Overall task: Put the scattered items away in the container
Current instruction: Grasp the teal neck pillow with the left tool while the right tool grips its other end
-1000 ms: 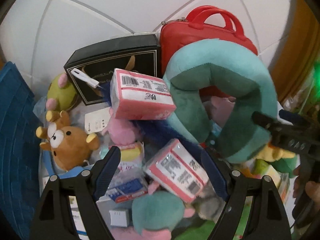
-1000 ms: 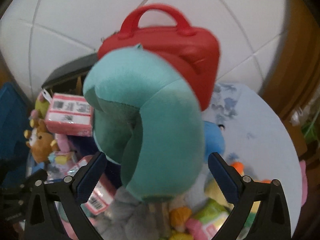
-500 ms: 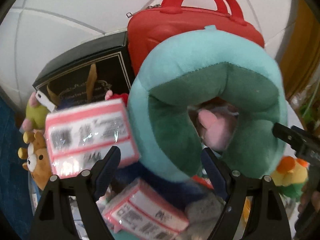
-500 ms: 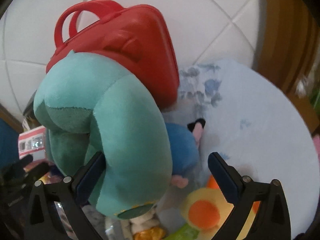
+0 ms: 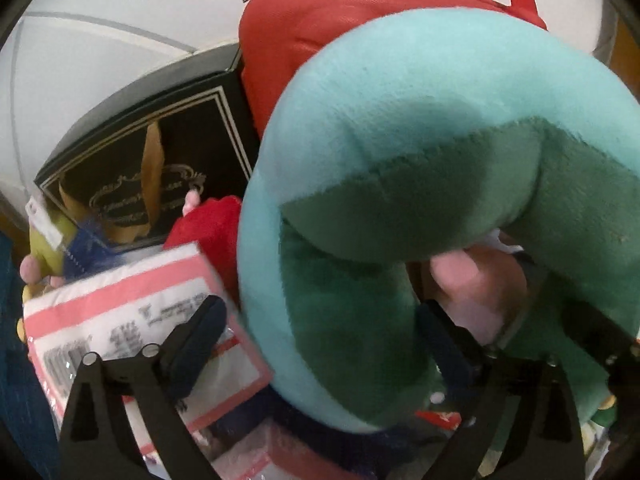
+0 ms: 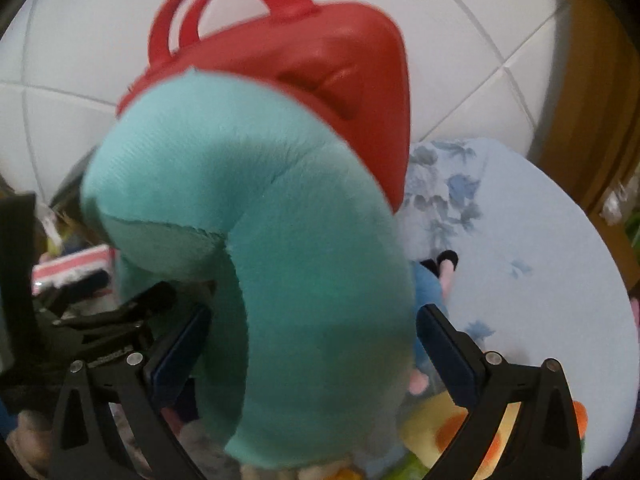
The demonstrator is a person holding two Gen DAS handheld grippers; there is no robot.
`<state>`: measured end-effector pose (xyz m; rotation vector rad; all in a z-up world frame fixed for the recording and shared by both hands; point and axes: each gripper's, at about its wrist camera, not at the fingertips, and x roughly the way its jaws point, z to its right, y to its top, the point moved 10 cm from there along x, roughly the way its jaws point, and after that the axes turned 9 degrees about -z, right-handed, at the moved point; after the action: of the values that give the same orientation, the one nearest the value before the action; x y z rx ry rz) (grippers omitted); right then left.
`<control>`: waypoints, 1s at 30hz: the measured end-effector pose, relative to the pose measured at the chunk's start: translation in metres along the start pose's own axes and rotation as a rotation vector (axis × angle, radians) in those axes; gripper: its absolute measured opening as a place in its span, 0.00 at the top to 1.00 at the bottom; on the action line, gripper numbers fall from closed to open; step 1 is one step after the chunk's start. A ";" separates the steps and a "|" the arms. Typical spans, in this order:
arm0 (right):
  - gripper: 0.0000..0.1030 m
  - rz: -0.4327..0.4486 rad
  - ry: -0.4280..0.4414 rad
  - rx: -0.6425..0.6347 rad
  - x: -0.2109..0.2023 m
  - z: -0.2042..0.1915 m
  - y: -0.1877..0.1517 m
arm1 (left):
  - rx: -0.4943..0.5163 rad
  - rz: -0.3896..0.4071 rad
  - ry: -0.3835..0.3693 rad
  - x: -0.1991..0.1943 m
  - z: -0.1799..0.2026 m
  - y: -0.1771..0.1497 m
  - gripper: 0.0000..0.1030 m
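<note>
A teal U-shaped neck pillow [image 5: 400, 128] leans on the toy pile in front of a red carry case [image 5: 320, 40]. My left gripper [image 5: 318, 306] straddles the pillow's left arm; its jaws are opening and a gap shows at the left pad. My right gripper [image 6: 314, 312] stands wide over the pillow's [image 6: 280, 220] other arm, which fills the space between its fingers. The right gripper's black body [image 5: 600, 340] shows at the far right of the left wrist view. A dark blue crate [image 5: 16, 380] is at the left edge.
A black gift box [image 5: 160, 152], a pink-and-white packet [image 5: 120, 312] and a red plush [image 5: 208, 224] lie left of the pillow. A yellow-orange plush [image 6: 452, 432] and a blue plush [image 6: 428, 288] lie on a pale floral cloth [image 6: 520, 260]. White tiles [image 6: 80, 40] are behind.
My left gripper moved right from over the packets and down onto the pillow's left arm, and its fingers spread wider. My right gripper sank lower around the pillow's other arm.
</note>
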<state>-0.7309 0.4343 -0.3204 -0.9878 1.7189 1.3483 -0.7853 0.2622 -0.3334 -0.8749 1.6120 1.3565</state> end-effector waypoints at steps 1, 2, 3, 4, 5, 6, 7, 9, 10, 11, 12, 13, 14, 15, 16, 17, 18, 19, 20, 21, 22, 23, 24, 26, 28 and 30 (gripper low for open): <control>0.00 0.006 -0.001 0.011 0.005 0.005 0.000 | 0.006 0.005 -0.004 0.000 0.000 0.001 0.03; 0.00 0.010 0.002 0.026 0.007 0.011 0.002 | 0.009 0.010 -0.016 0.000 0.000 0.001 0.01; 0.00 0.011 0.020 0.052 0.007 0.021 0.001 | 0.012 0.016 -0.035 -0.002 0.001 0.000 0.00; 0.00 0.010 0.046 0.083 0.006 0.032 -0.001 | 0.015 0.019 -0.061 -0.003 0.004 0.000 0.00; 0.00 0.014 0.059 0.105 0.006 0.044 -0.002 | 0.026 0.013 -0.103 -0.002 0.013 -0.001 0.00; 0.00 0.016 0.068 0.124 0.006 0.053 -0.004 | 0.033 0.007 -0.121 -0.001 0.021 -0.001 0.00; 0.00 0.014 0.078 0.143 0.006 0.059 -0.005 | 0.036 0.007 -0.118 0.000 0.028 -0.001 0.00; 0.00 0.014 0.093 0.162 0.005 0.065 -0.006 | 0.049 0.005 -0.098 0.005 0.041 0.000 0.00; 0.00 0.018 0.093 0.164 0.004 0.067 -0.006 | 0.056 0.004 -0.087 0.007 0.047 0.000 0.00; 0.00 0.023 0.091 0.163 0.003 0.070 -0.005 | 0.064 0.000 -0.088 0.010 0.052 -0.001 0.00; 0.00 0.021 0.094 0.156 0.002 0.070 -0.005 | 0.071 -0.005 -0.091 0.013 0.056 -0.002 0.00; 0.00 0.015 0.098 0.146 0.002 0.070 -0.005 | 0.076 0.001 -0.086 0.014 0.057 -0.003 0.00; 0.00 0.013 0.104 0.133 0.001 0.067 -0.004 | 0.081 0.010 -0.081 0.014 0.059 -0.004 0.00; 0.00 0.015 0.107 0.121 0.001 0.065 -0.002 | 0.080 0.013 -0.086 0.014 0.059 -0.004 0.00; 0.00 0.021 0.099 0.105 0.001 0.062 0.000 | 0.078 0.015 -0.092 0.014 0.059 -0.005 0.00; 0.00 0.030 0.088 0.090 0.001 0.059 0.002 | 0.079 0.015 -0.096 0.015 0.059 -0.005 0.01; 0.00 0.037 0.072 0.075 0.001 0.055 0.004 | 0.080 0.015 -0.100 0.016 0.060 -0.005 0.00; 0.00 0.041 0.049 0.062 0.003 0.051 0.006 | 0.079 0.014 -0.108 0.017 0.060 -0.005 0.00; 0.00 0.040 0.028 0.057 0.006 0.048 0.006 | 0.079 0.013 -0.111 0.019 0.060 -0.005 0.00; 0.00 0.038 0.009 0.055 0.009 0.046 0.007 | 0.079 0.012 -0.113 0.021 0.061 -0.006 0.00; 0.00 0.034 -0.001 0.058 0.012 0.046 0.007 | 0.079 0.008 -0.113 0.022 0.061 -0.006 0.00; 0.04 0.029 0.002 0.064 0.014 0.046 0.006 | 0.079 0.011 -0.115 0.021 0.062 -0.006 0.02; 0.13 0.028 0.010 0.069 0.013 0.045 0.005 | 0.079 0.015 -0.117 0.019 0.063 -0.007 0.10; 0.16 0.033 0.022 0.074 0.006 0.042 0.003 | 0.080 0.024 -0.126 0.010 0.064 -0.010 0.16; 0.18 0.045 0.024 0.070 -0.005 0.041 0.002 | 0.078 0.035 -0.138 -0.001 0.065 -0.013 0.17; 0.19 0.060 0.048 0.076 -0.017 0.041 0.002 | 0.073 0.060 -0.142 -0.017 0.065 -0.014 0.17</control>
<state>-0.7218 0.4767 -0.3119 -0.9393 1.8352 1.2959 -0.7553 0.3240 -0.3280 -0.6764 1.5789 1.3606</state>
